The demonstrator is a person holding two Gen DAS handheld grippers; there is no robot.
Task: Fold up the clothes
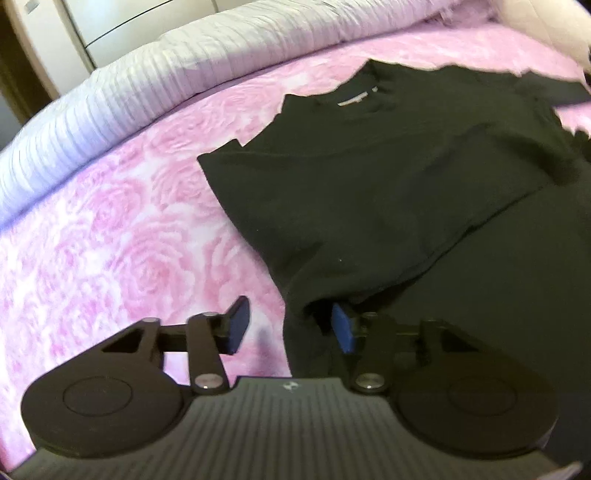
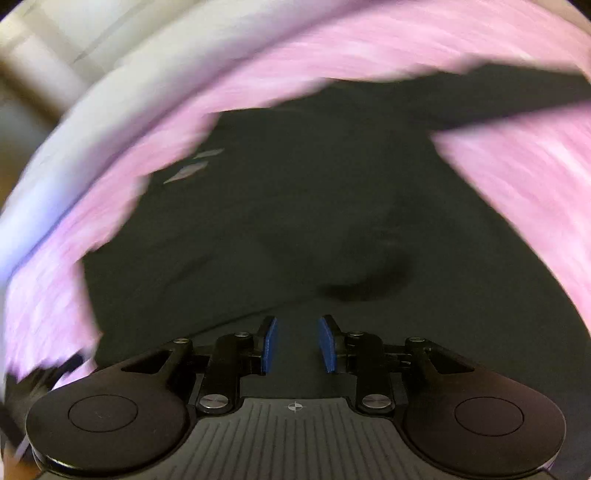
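the left gripper (image 1: 288, 326) stood part-open astride the black cotton t-shirt's (image 1: 369, 177) folded edge, ready to pinch; the right gripper (image 2: 297, 345) hung narrowly open, empty, above it.

Pink rose-patterned bedspread (image 1: 110, 229), ribbed white bedding (image 1: 122, 88) behind, pale cabinet (image 1: 122, 22) beyond

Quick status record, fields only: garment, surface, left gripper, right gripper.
garment: black shirt, lying on the bed with its collar away from the camera, part folded over
surface: pink rose-patterned bedspread
left gripper: open, one finger tucked under the shirt's edge fold, the other over the bedspread
right gripper: open, over the shirt, nothing pinched; view blurred
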